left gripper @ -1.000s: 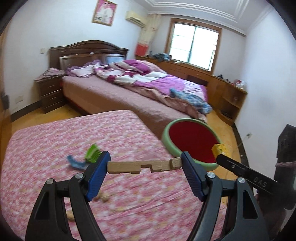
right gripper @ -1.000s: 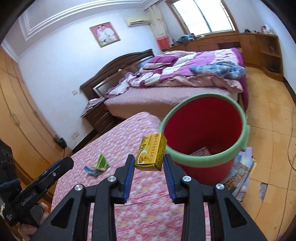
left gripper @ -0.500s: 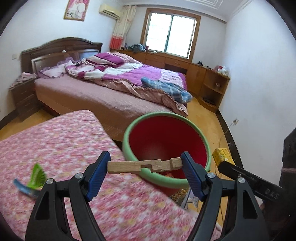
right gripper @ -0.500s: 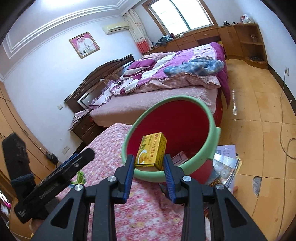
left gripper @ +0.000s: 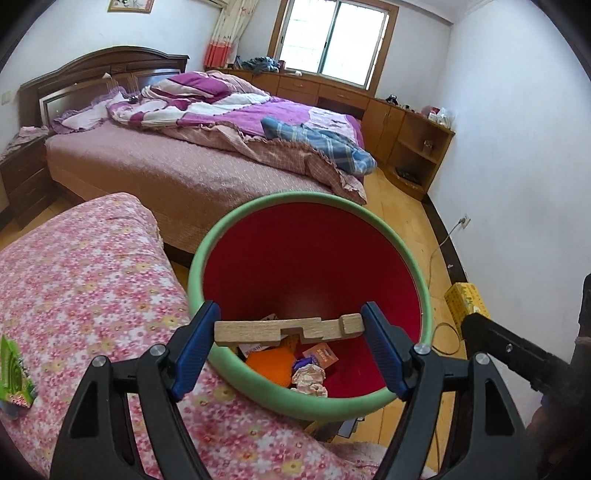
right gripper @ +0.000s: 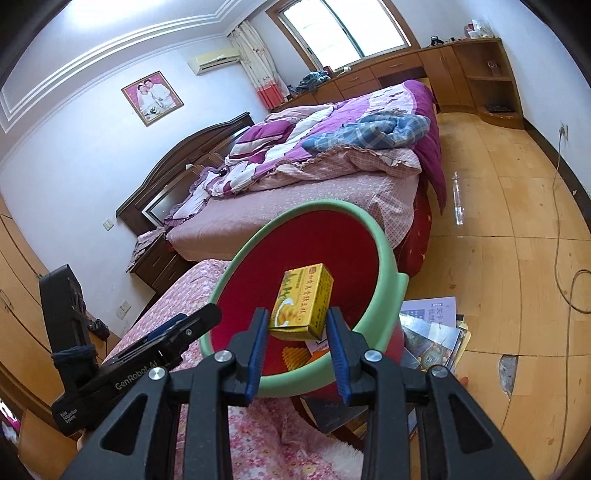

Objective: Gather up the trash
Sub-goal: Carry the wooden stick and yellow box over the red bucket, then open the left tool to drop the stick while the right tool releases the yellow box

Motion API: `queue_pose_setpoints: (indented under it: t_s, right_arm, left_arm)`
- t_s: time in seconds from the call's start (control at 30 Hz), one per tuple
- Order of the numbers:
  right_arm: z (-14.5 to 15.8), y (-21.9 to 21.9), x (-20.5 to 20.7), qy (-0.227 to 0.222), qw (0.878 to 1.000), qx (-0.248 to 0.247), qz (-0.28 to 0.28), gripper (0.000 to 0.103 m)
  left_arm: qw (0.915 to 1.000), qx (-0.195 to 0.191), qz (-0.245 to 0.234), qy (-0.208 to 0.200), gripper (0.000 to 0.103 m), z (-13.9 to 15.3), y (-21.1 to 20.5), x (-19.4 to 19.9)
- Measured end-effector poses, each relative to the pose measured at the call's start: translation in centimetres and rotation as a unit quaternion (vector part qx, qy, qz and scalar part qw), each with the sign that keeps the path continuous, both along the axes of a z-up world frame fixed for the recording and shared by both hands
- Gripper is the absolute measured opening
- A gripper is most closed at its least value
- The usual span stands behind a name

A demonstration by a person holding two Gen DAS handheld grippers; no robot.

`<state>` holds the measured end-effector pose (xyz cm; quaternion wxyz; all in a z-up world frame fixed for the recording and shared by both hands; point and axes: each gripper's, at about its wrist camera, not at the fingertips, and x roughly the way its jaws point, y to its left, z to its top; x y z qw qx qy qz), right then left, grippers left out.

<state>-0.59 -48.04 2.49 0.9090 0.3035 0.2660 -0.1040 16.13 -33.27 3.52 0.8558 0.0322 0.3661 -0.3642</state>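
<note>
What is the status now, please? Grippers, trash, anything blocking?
Left gripper shut on notched wooden block, over red bin with green rim. Right gripper shut on yellow cardboard box, also over bin. Nothing blocking the opening.

1. The left wrist view looks forward and steeply down along its two fingers (left gripper: 197, 345) into the red bin (left gripper: 424, 291), very close above its near rim, at the edge of the pink floral cover (left gripper: 85, 280).
2. The right wrist view sits to the right, rolled to one side, facing the same bin (right gripper: 384, 269) from slightly farther off.
3. Both views share the bin, the bed (left gripper: 177, 173) (right gripper: 332, 184), the window (left gripper: 332, 37) (right gripper: 347, 26), and each shows the other gripper at its edge.
</note>
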Motion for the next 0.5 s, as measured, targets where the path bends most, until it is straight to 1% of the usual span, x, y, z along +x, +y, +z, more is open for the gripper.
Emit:
queue_pose_setpoints:
  t_s: [0.13,0.23,0.37,0.5]
  right_arm:
    - [-0.2,-0.4,0.3,-0.001,1.000,0.004,-0.001,0.035]
    - [-0.4,-0.6,0.6,0.000,1.000,0.008,0.000,0.035]
    - [-0.7,-0.6,0.9,0.001,1.000,0.014,0.005,0.035]
    - [-0.9,-0.5,1.4,0.005,1.000,0.017,0.014,0.035]
  left_arm:
    - [1.0000,0.005,-0.002,-0.004,0.078,-0.1,-0.4,0.0]
    - [1.0000,0.001,0.000,-0.007,0.085,0.0,-0.4,0.0]
    - [1.0000,0.006,0.006,-0.005,0.085,0.0,-0.1,0.1]
    - [0.9997,-0.003,0.022,0.004,0.085,0.6,1.2,0.1]
